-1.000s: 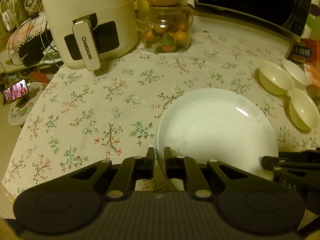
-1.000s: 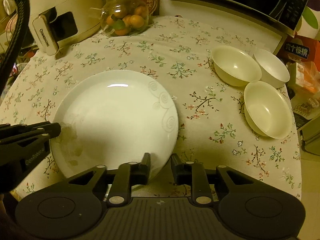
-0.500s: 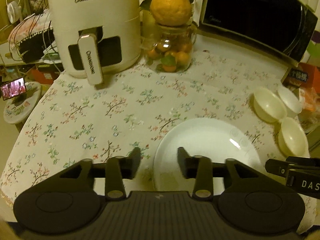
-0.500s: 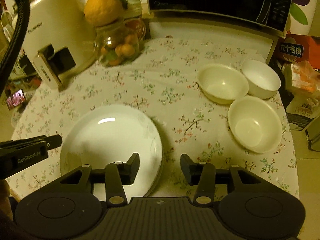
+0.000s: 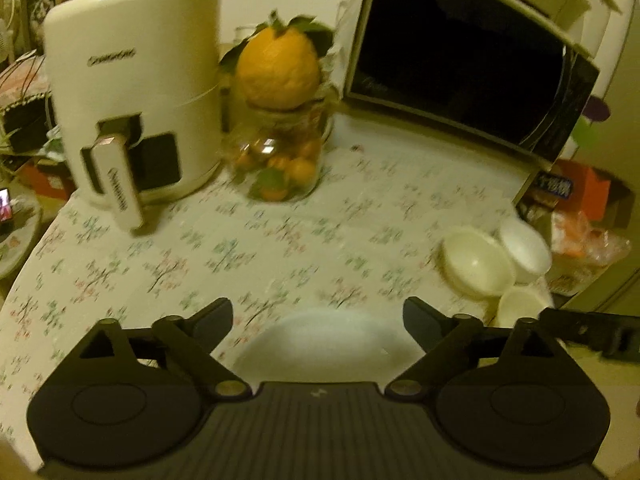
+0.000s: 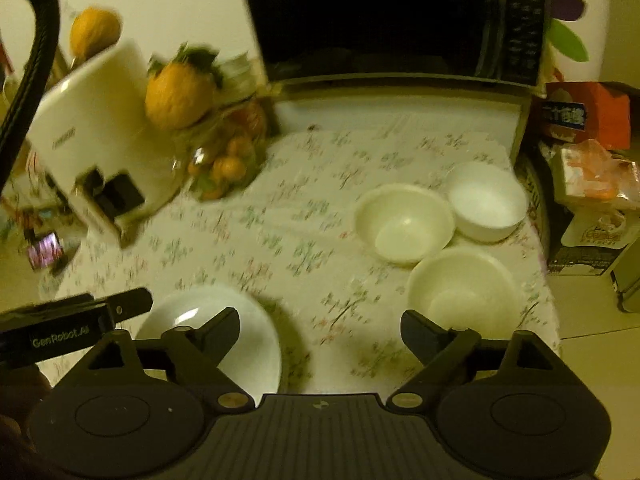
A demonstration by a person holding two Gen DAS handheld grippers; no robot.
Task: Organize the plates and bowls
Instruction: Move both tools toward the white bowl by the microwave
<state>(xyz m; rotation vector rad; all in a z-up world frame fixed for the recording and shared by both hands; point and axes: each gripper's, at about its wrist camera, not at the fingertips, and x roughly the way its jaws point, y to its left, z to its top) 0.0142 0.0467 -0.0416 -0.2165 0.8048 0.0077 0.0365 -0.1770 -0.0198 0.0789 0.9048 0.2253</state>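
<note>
text: "GenRobot.AI" | on: left gripper [image 6: 80, 326] side | air fryer [image 5: 132, 112] lettering: blurred

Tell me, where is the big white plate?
The plate lies near the tablecloth's front edge, lower left in the right wrist view, left of three bowls.

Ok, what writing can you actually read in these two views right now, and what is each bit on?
"GenRobot.AI": side of the left gripper, seen from the right wrist.
Brand on the air fryer body and handle: blurred, unreadable.
White characters on a dark label on the red box: too blurred to read.
Print on the carton beside the table: unreadable.
Microwave panel markings: too small.
</note>
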